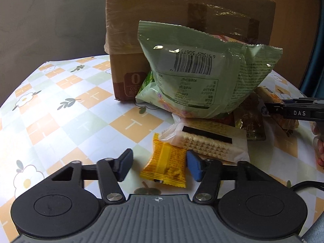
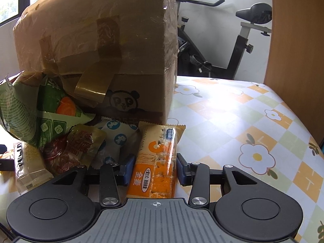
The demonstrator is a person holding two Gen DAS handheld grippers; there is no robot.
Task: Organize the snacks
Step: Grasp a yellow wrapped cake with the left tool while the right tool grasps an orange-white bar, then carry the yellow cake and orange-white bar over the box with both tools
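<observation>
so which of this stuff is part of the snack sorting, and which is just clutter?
Part of the job:
- yellow packet, between the left gripper pads
- orange cracker bar, clamped in the right gripper
- green bag
- wafer pack
- cardboard box, possibly

Just lying about:
- exercise bike
- flowered tablecloth

"DAS" marks the right claw (image 1: 269, 109); "全麦" is on the orange cracker pack (image 2: 156, 162).

Counter (image 1: 60, 109) is covered with a checked orange, green and white flower-print cloth. A taped cardboard box (image 1: 129, 77) stands on it. In front of the box are laid a yellow packet (image 1: 166, 162), a wafer pack (image 1: 206, 141) and an orange cracker bar (image 2: 156, 162); a green bag (image 1: 202, 75) is leaned against the box.
</observation>
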